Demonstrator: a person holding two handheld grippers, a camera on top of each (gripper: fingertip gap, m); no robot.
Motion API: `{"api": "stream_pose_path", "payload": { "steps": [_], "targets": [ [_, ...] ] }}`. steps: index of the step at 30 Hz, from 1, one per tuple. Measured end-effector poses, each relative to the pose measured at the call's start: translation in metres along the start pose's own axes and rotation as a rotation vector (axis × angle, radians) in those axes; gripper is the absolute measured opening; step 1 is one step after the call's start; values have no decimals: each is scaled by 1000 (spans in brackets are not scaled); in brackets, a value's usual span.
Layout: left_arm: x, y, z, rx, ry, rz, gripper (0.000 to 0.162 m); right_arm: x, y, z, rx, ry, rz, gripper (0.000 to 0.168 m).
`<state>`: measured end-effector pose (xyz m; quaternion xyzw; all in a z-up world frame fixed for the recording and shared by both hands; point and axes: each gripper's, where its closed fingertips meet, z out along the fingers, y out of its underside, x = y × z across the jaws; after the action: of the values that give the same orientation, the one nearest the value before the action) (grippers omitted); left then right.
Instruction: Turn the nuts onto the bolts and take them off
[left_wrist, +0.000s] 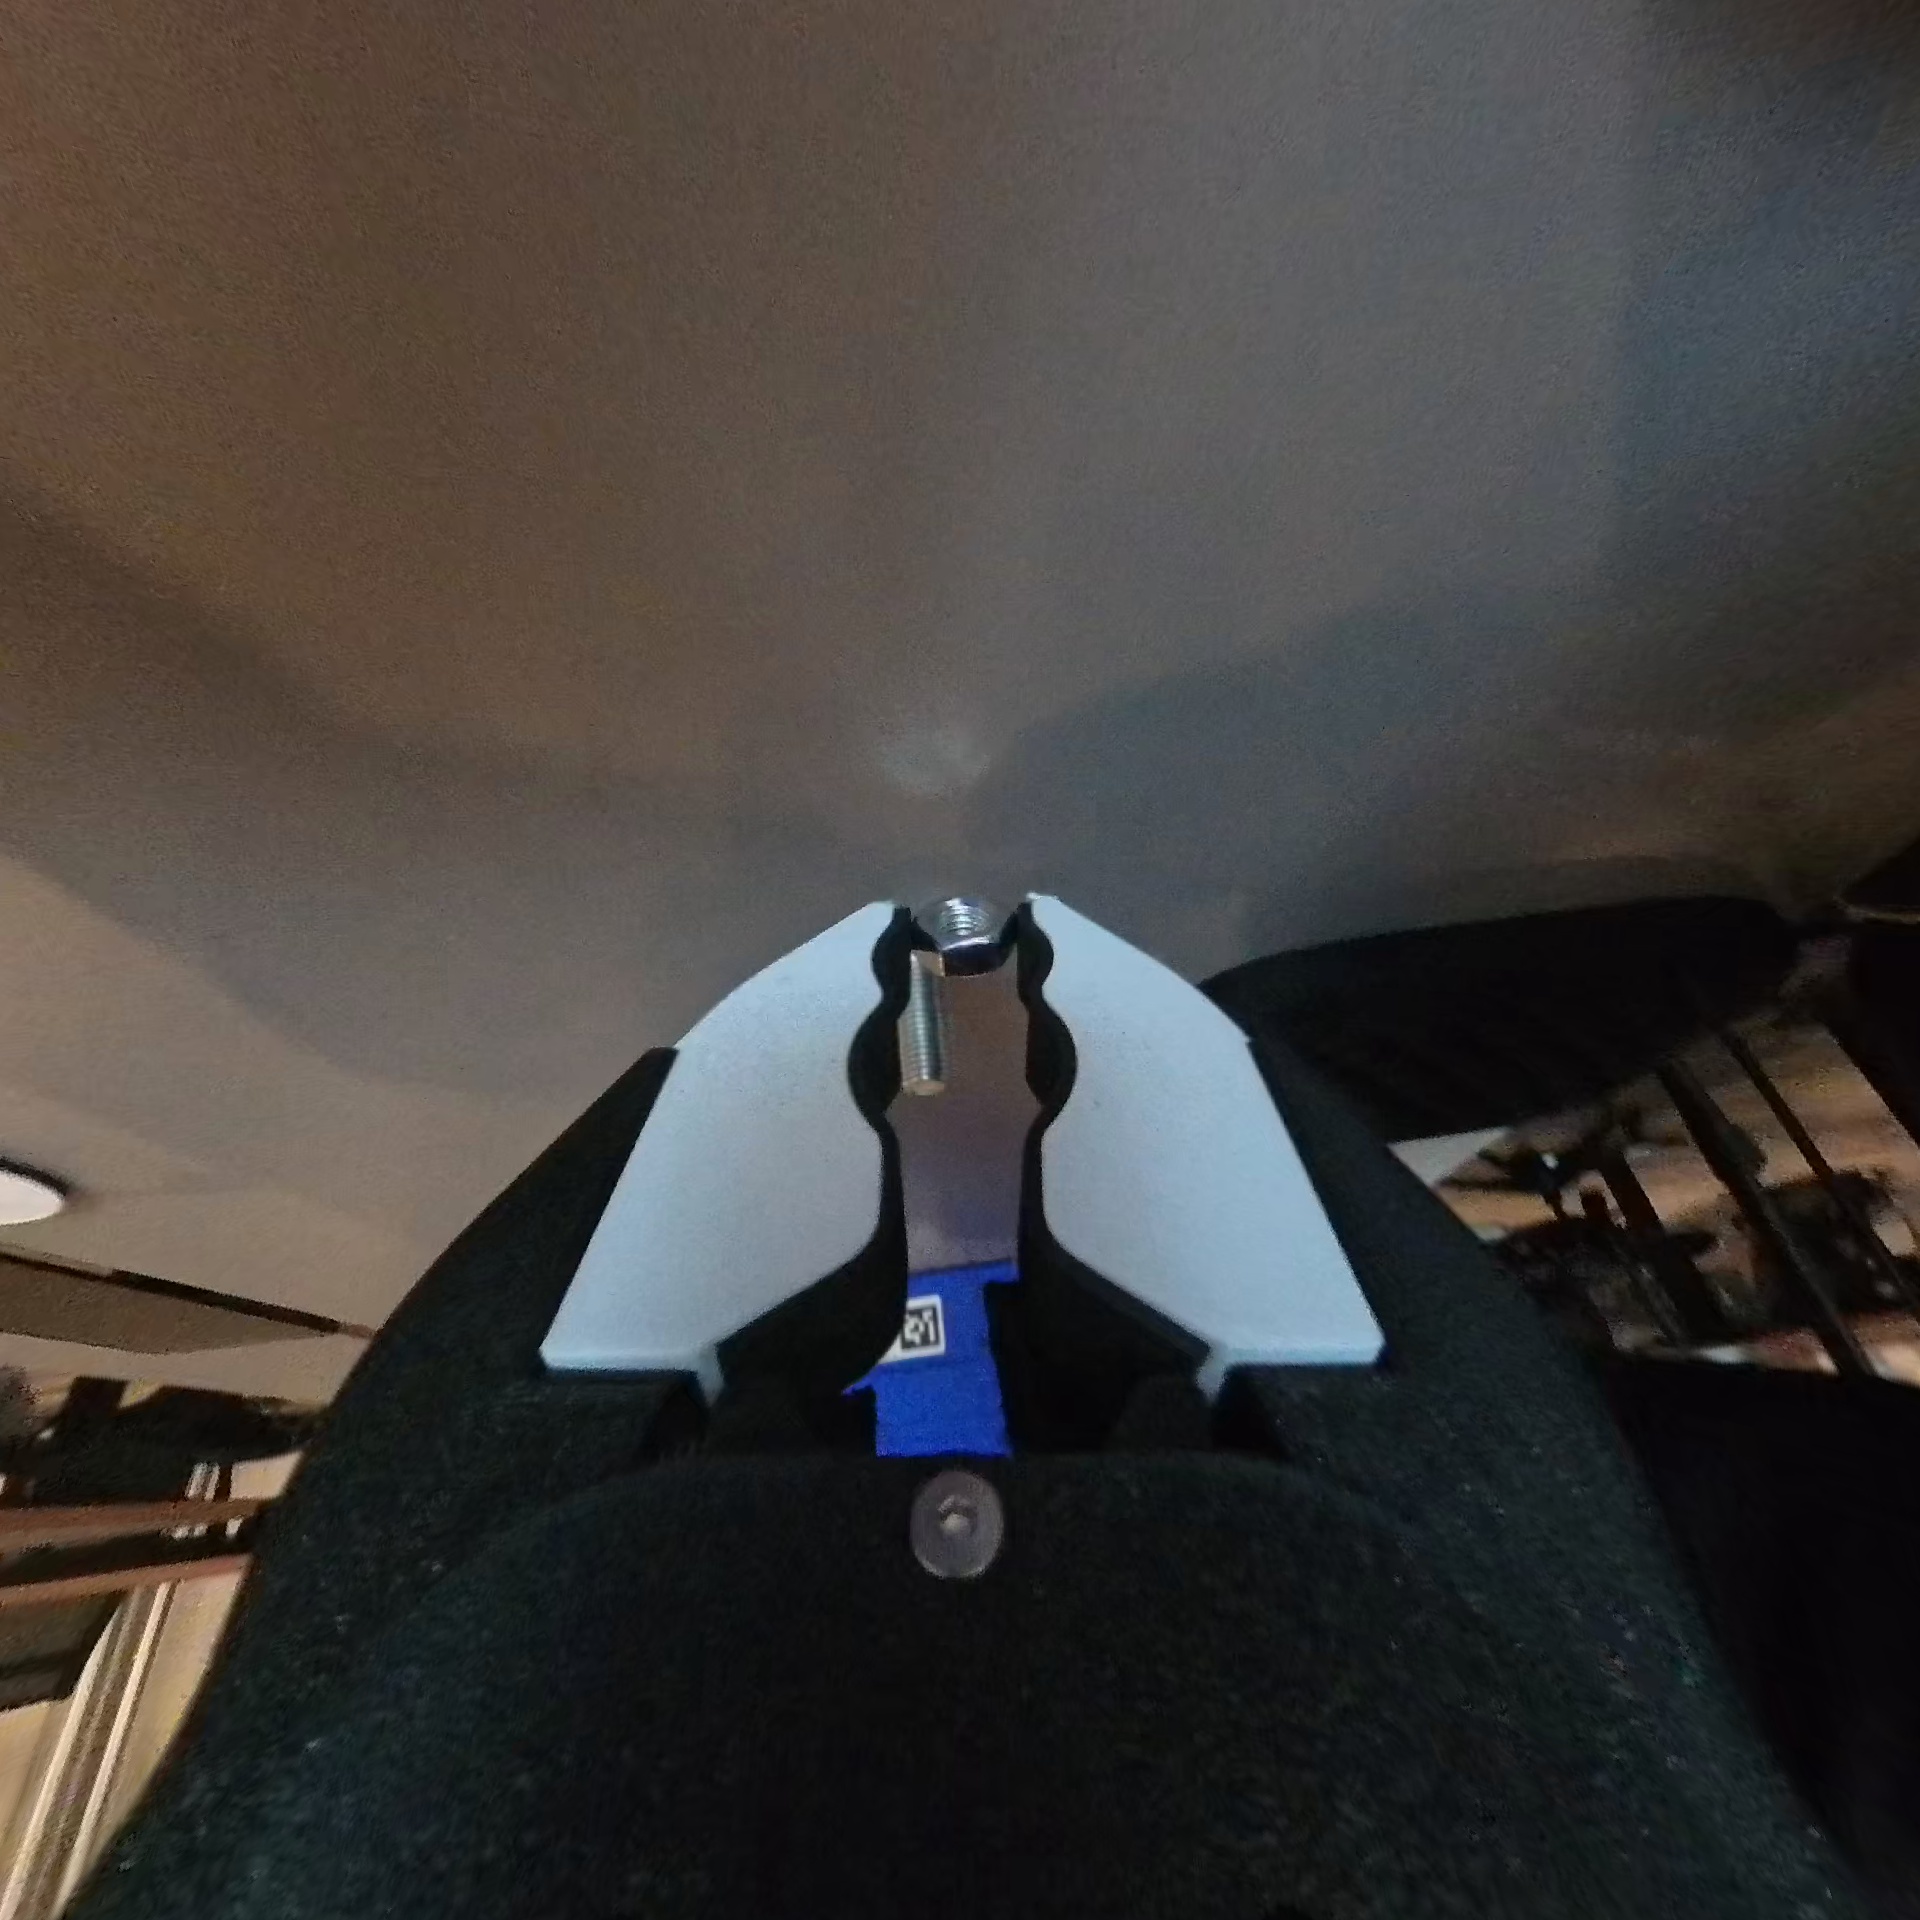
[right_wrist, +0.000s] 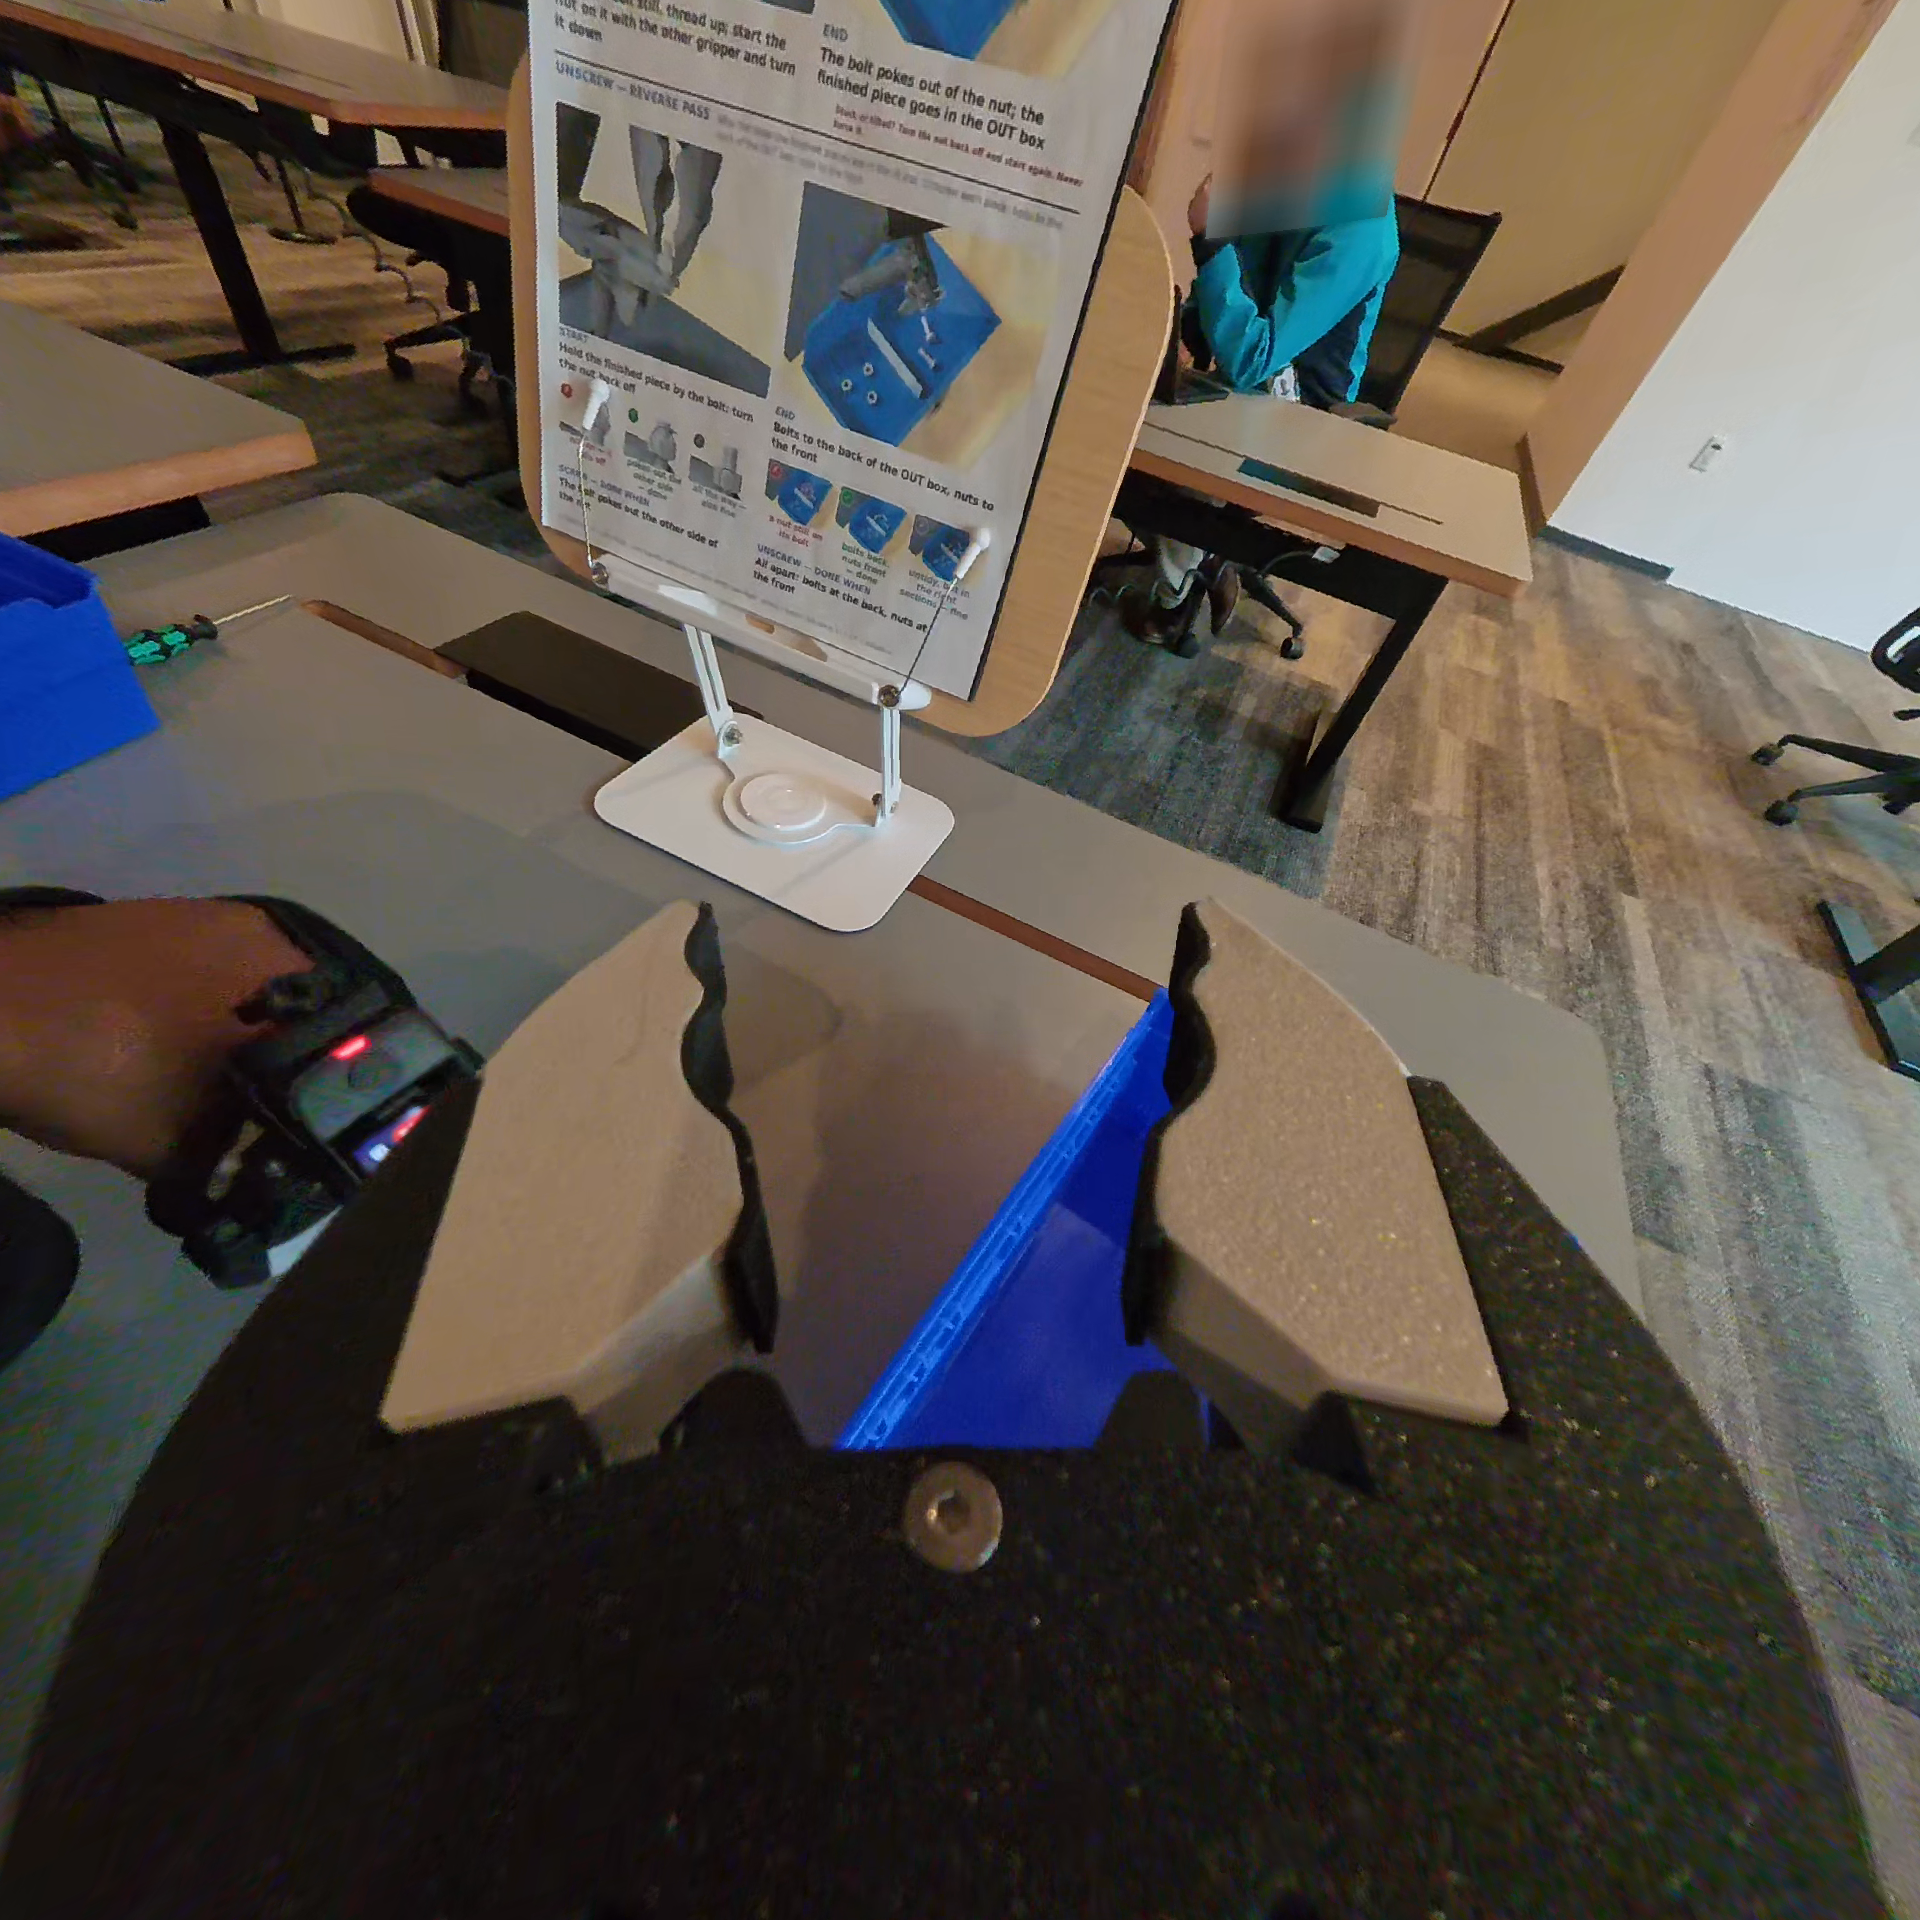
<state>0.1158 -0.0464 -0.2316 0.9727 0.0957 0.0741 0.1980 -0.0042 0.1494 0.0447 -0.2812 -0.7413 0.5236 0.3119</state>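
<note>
Left gripper clamped at its tips on a silver nut, held over the grey table. Bolt hanging just beside the nut (whether threaded into it, cannot tell). Right gripper spread wide, holding nothing, above the near rim of a blue bin. Beyond that bin, a white stand carrying a printed sheet.

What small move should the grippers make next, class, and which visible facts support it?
Probably bring the open, empty right gripper across to the left gripper. The left is shut on a nut at its fingertips, with a bolt showing just behind, so the right one looks free to take the bolt.
</note>
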Motion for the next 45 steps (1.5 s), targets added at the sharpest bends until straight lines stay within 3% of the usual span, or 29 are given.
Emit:
{"api": "stream_pose_path", "payload": {
  "steps": [8, 23, 32, 40, 45],
  "targets": [
    [-1, 3, 12, -157, 64, -16, 20, -4, -2, -2, 4, -6, -15, 82],
    [-8, -10, 3, -93, 69, -38, 31, 0, -2, -5, 14, 4, -4, 82],
    [-26, 2, -66, 470, -30, -233, 32, -2, 0, -1, -5, -1, -9, 82],
    [-47, 61, -130, 974, -257, -512, 37, -14, 0, 8, -34, -23, -41, 82],
    [-52, 105, -170, 1199, -379, -653, 47, -23, 1, 16, -61, -32, -68, 82]
  ]
}}
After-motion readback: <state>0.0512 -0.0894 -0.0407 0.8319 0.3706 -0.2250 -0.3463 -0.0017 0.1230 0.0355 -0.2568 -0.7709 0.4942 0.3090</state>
